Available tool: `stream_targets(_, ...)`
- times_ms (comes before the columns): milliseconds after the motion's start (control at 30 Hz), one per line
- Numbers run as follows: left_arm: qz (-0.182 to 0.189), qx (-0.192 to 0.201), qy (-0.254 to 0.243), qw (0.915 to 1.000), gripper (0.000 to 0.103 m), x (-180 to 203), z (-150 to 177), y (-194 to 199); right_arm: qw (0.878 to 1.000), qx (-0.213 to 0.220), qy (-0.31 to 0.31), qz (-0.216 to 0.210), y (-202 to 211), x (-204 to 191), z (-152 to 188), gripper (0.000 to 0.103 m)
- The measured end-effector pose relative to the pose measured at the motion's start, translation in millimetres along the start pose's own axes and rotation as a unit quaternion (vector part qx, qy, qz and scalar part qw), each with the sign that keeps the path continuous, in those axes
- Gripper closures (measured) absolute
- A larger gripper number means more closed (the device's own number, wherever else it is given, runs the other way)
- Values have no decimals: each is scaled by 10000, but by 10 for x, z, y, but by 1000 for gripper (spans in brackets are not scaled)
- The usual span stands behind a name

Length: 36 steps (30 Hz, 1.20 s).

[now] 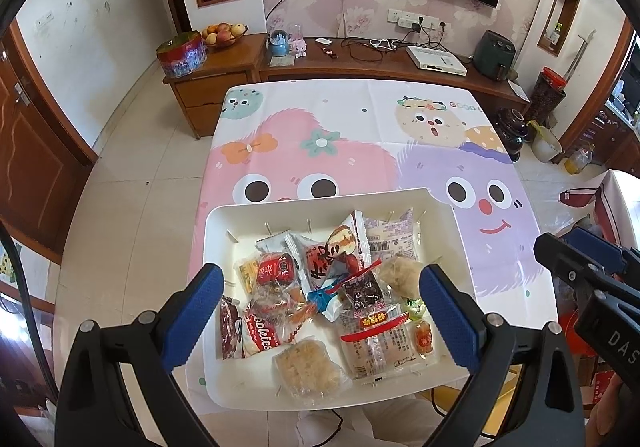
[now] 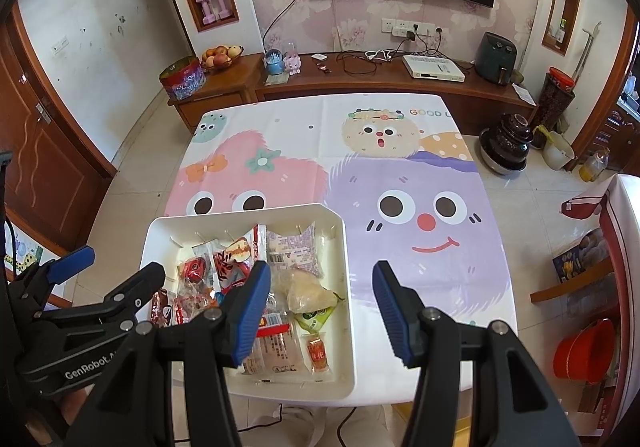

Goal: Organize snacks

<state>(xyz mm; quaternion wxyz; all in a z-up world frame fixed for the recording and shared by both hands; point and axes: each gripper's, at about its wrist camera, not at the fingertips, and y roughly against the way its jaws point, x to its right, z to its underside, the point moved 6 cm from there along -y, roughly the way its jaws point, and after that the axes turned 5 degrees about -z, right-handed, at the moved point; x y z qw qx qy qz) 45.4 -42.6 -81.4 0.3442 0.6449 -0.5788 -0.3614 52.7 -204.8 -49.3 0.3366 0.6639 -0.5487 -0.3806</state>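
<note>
A white rectangular tray [image 1: 218, 231] sits at the near edge of the table and holds several wrapped snacks, among them a red-and-white date packet [image 1: 332, 251], a cookies packet [image 1: 260, 335] and a pale rice cake [image 1: 306, 369]. My left gripper [image 1: 320, 311] is open and empty above the tray. The tray also shows in the right wrist view [image 2: 348, 287]. My right gripper [image 2: 320, 311] is open and empty above the tray's right wall. The right gripper shows at the right edge of the left wrist view [image 1: 588, 271], and the left gripper at the left of the right wrist view [image 2: 116, 275].
The table wears a cartoon tablecloth [image 2: 400, 175] with pink and purple faces. A wooden cabinet [image 2: 360, 79] with cables, a fruit bowl [image 2: 220, 55] and a tin stands behind. Pots [image 2: 506, 145] and a red bucket [image 2: 584, 351] are on the floor at the right.
</note>
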Motion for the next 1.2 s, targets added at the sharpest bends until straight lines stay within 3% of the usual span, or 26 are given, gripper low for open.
stream_targets(1200,31,-69,0,10000,5,1,69,-72,10000,-7,-3,-6,4,31,-7,49)
